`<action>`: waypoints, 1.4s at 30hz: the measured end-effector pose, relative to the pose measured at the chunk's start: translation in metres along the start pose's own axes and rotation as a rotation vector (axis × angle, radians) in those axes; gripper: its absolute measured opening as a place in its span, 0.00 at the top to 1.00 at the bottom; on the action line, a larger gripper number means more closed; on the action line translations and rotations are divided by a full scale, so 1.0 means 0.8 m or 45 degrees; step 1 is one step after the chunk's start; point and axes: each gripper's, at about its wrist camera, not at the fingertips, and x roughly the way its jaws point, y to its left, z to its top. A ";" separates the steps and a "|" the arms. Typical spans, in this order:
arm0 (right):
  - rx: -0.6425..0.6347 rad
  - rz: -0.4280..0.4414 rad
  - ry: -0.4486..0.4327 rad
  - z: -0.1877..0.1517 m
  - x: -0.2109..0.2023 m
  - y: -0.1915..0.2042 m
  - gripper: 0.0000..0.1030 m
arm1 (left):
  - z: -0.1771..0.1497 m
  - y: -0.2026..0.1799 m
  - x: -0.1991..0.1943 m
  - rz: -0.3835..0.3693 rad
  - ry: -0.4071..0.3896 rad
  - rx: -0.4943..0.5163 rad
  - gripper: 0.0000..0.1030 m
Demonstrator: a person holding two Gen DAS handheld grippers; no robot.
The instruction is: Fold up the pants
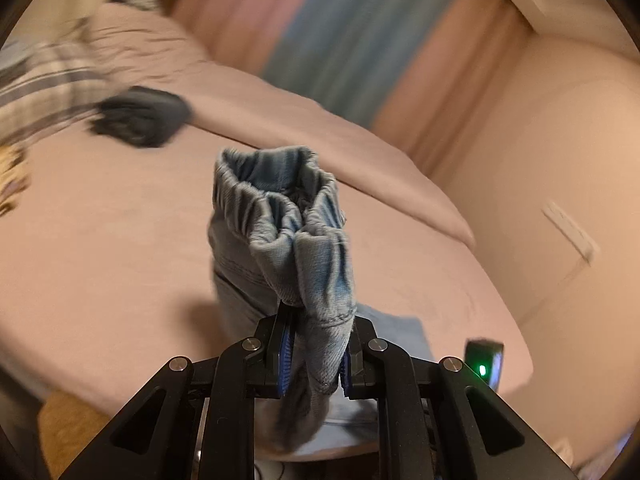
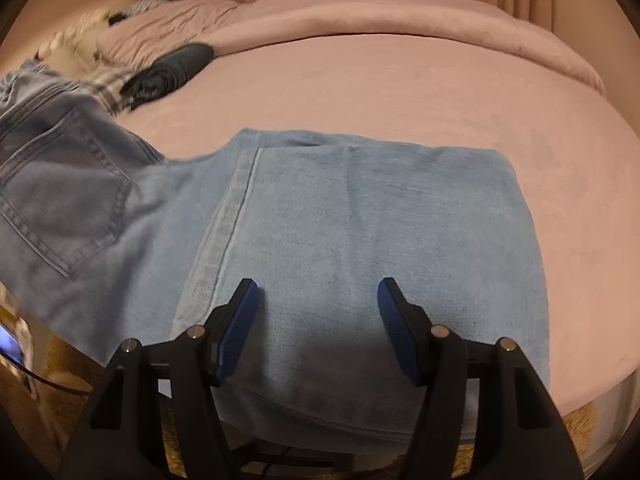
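One pair of light-blue jeans point(image 2: 352, 216), lying across the pink bedspread point(image 2: 400, 80) directly ahead of and beneath the right gripper point(image 2: 316, 304). Legs already doubled into a flat rectangle there, hem seam running just off the left pad; seat with one visible back pocket point(image 2: 64, 184) lifted off to the far left.

Gathered elastic waistband point(image 1: 280, 200) bunched upright straight ahead of the left gripper point(image 1: 316, 356), clamped between nearly closed blue pads point(image 1: 286, 344), denim filling the narrow gap. Right gripper spread about halfway, empty, poised over the folded legs; contact with the cloth not discernible.

Step in hand, by judgement: carrying the waist end over onto the doubled legs for the next fold. Next move likely calls for sweeping the waistband across toward the right gripper's side, laying it edge to edge on the rectangle, with the right gripper pinning the stack against sliding.

Beyond the jeans: one dark rolled garment point(image 2: 168, 68) ahead and left, one plaid cloth point(image 2: 108, 80) just beside it. Two grippers, four pads.
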 end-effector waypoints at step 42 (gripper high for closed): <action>0.304 0.358 -0.010 0.008 0.010 -0.034 0.63 | -0.064 0.058 0.073 0.162 0.440 -0.067 0.36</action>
